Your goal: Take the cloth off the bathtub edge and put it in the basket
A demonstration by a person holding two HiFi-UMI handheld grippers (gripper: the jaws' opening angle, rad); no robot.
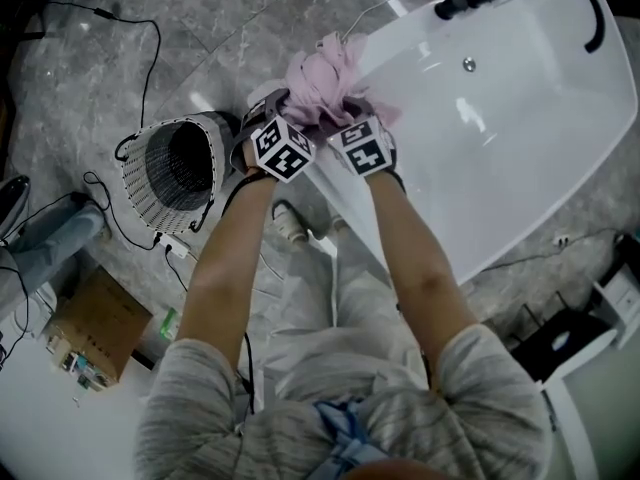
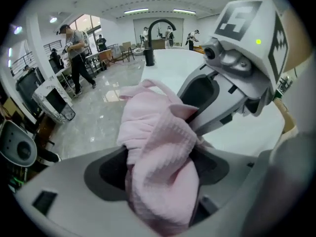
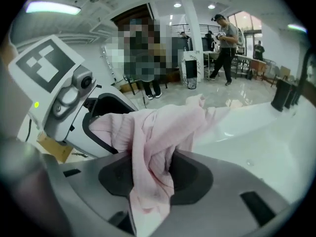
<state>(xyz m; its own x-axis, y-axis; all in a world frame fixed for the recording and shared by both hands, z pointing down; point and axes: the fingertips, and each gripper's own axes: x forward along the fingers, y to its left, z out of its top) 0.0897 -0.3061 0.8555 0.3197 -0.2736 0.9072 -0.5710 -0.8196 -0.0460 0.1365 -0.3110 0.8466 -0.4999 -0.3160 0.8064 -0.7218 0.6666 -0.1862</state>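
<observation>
The pink cloth is bunched up on the bathtub edge, at the rim nearest the person, and both tools meet on it from that side. The left gripper has a thick wad of the cloth filling the gap between its jaws, so they stand wide but press on fabric at both sides. The right gripper is clamped on a thinner fold, its jaws drawn closer together, with a tail of cloth hanging down past them. The two sit just beside each other over the rim, and the cloth runs from one grip into the other.

Gripping with both tools seems meant to gather the loose, floppy fabric into one bundle, so no corner trails over the bathtub wall or drags across the floor on the way over. The thick bite on the left probably carries most of the bulk, while the right pins a loose end.

The basket stands on the floor just outside the bathtub, on the left gripper's side, its mouth open upward. Its inside looks dark and no cloth shows in it. The bathtub itself appears bare and dry inside, apart from the black tap at its far end
</observation>
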